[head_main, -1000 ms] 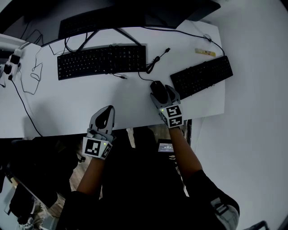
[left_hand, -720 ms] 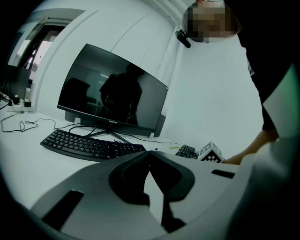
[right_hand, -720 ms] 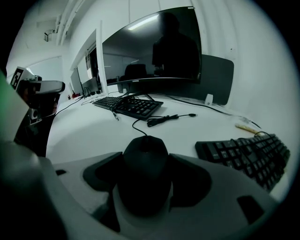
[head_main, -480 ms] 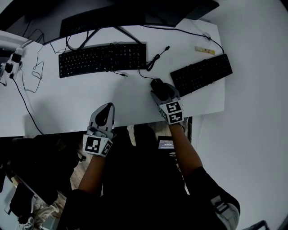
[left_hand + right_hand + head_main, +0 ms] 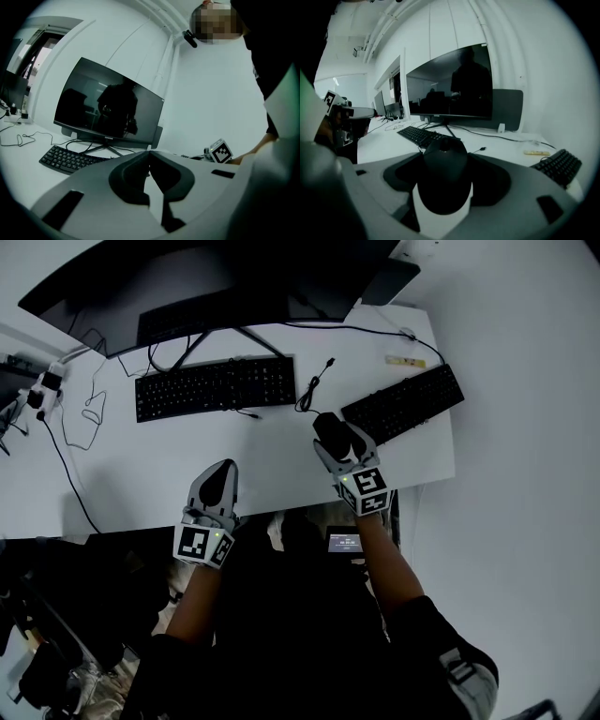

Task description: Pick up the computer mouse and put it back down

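Mouse (image 5: 442,174), black and domed, sits clamped in right gripper (image 5: 335,439); left gripper (image 5: 218,481), at 8 o'clock, is closed, empty.

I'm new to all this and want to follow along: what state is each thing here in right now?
Right tool: shut on the computer mouse.
Left tool: shut, holding nothing.
The computer mouse: gripped between the right tool's jaws; I cannot tell whether it is off the desk.
Monitor: screen dark.
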